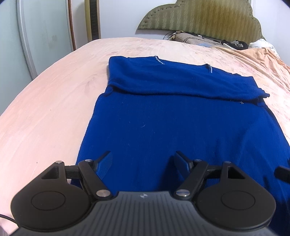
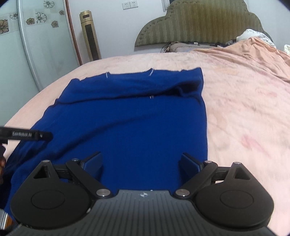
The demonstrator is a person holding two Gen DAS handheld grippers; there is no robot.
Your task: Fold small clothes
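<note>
Garment, one: royal-blue knit sweater (image 1: pixel 172 116), spread flat on a pink bedspread (image 1: pixel 45 118) that covers the bed, hem toward the near edge and shoulders toward the far, padded olive headboard (image 1: pixel 203 16). Far part of the sweater lies doubled back over the body as a thick band running left to right, with short lines of small pale beads (image 1: pixel 159 60) showing near its far edge. Handling, as judged: soft, limp and light, with no stiffness to hold a shape; a fine knit likely to stretch or sag if lifted by one corner, and to drag and rumple across the bedspread rather than slide cleanly; beadwork may snag. Best taken at the near hem, one corner per gripper, pinching both layers together so the fold carries evenly. Left gripper (image 1: pixel 143 163): fingers parted fairly wide, hanging over the near left part of the body panel, nothing between the pads, no clear contact with the cloth. Right gripper (image 2: pixel 141 163): fingers spread wider, over the near right part close to the sweater's right edge, likewise empty; whether the tips brush the knit cannot be told. Left gripper's dark finger shows at the left edge of the right wrist view, over the cloth.
</note>
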